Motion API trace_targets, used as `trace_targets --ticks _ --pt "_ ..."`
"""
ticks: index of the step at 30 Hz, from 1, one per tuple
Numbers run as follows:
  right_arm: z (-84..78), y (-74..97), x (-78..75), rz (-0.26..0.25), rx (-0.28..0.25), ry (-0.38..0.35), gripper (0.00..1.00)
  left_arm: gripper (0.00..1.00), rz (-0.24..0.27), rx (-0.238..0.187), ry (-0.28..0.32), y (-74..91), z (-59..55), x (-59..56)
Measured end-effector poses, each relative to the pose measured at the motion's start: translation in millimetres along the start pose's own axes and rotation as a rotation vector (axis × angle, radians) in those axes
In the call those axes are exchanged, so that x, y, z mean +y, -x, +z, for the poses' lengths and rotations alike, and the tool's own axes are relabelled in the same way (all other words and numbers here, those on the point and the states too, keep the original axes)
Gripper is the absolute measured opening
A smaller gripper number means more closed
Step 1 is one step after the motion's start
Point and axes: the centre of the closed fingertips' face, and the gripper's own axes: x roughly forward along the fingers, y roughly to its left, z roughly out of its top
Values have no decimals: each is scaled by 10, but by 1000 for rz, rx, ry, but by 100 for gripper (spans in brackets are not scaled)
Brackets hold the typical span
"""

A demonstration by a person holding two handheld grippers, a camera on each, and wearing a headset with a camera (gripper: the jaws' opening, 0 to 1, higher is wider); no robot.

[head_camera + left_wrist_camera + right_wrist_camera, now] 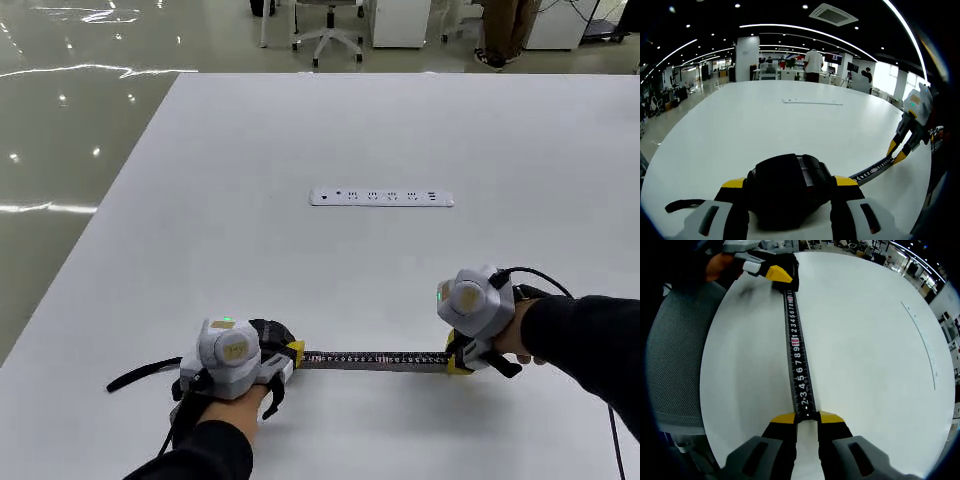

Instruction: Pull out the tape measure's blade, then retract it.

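The tape measure (272, 338) lies at the near edge of a wide white bench (400, 130), stretched left to right between two tools. The left hand-held gripper (286, 356) is clamped around the measure's black case, holding it down on the bench. The right hand-held gripper (455, 362), well apart to the right, has its yellow-tipped jaws drawn narrow, pinching the free end of the blade (375, 358).

The pull-out step looks to be in hand, with a good length of blade already drawn. The next move probably calls for keeping the case steady and guiding the blade end straight back toward the case rather than letting it snap in.

The case is rounded and dark, with a black strap (140, 375) trailing off to its left. The blade is a thin dark strip lying flat and straight, printed with pale numerals and one red mark, readable in the right gripper view. A white power strip (381, 198) lies farther off, mid-bench.
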Motion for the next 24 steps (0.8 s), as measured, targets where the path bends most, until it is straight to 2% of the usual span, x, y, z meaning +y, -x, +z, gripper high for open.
trace_targets --ticks 1,3,9,17,24 --pt "-1 1 -1 -1 0 0 11 61 5 15 -9 4 -15 3" --pt "-11 0 -9 -4 4 -4 11 61 6 21 -9 7 -14 4" --pt "-12 3 -10 -9 -12 -21 10 61 -3 20 3 0 -19 9" --pt "16 0 -7 -7 -3 -36 11 60 -16 27 20 -10 -26 13" --pt "53 -3 -1 -24 -27 -62 11 60 -23 33 25 -8 -29 13"
